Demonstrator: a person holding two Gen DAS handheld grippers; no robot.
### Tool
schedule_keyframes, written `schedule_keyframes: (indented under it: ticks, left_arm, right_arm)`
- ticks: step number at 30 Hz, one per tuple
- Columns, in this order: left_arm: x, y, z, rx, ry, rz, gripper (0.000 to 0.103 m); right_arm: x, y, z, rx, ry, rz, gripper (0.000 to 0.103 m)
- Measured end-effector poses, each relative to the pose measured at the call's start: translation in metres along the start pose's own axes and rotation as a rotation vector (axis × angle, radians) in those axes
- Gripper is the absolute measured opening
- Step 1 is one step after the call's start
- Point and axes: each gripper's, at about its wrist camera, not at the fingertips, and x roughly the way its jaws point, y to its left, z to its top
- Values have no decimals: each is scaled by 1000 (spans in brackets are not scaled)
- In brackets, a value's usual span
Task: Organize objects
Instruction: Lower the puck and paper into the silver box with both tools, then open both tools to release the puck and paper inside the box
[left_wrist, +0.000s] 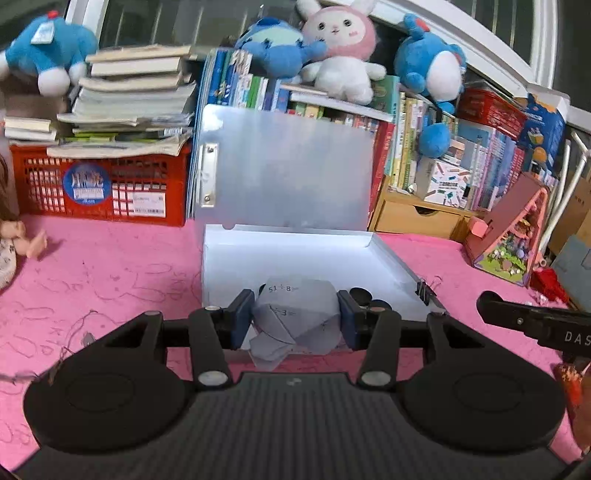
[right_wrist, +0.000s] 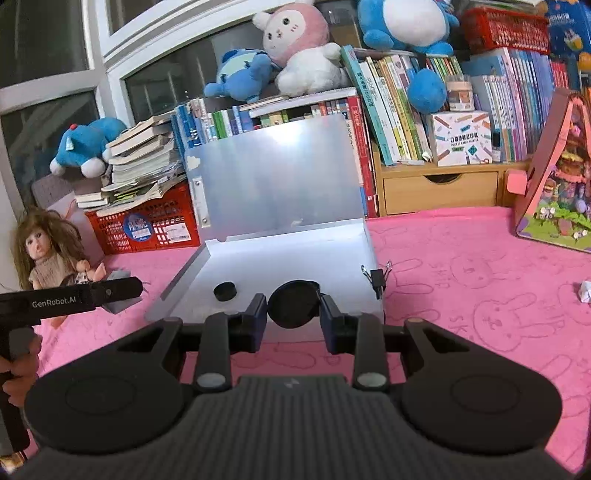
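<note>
My left gripper is shut on a folded grey paper printed with sums, held over the near edge of an open white box. The box lid stands upright behind it. Small black round pieces lie in the box beside the right finger. In the right wrist view, my right gripper is shut on a black round disc at the front of the same box. A small black cap rests on the box floor to the left.
A black binder clip is clipped on the box's right wall. A doll sits at the left, and a red crate holds stacked books. Behind are bookshelves and plush toys, a toy house on the right, and a crumpled paper on the pink mat.
</note>
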Motion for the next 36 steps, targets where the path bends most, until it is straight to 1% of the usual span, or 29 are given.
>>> schedule_keyframes:
  ticks: [4, 8, 15, 19, 23, 26, 28, 36]
  left_arm:
    - [16, 10, 17, -34, 36, -8, 54]
    - [34, 21, 30, -104, 78, -23, 54]
    - [69, 27, 44, -134, 110, 21, 54]
    - [89, 27, 45, -126, 127, 58, 54]
    - [109, 25, 47, -110, 144, 89, 54]
    - [122, 25, 48, -96, 151, 104, 54]
    - [132, 25, 49, -80, 161, 120, 54]
    - [167, 27, 50, -52, 185, 140, 54]
  right_arm:
    - [11, -9, 13, 33, 28, 21, 36]
    - [23, -19, 26, 75, 53, 32, 36]
    - [52, -29, 48, 127, 106, 48, 36]
    - [73, -29, 54, 123, 133, 27, 36]
    - [96, -32, 54, 145, 181, 10, 36]
    - [114, -33, 55, 156, 201, 2, 37]
    - [125, -33, 56, 155, 199, 5, 37]
    - [168, -31, 61, 145, 247, -19, 37]
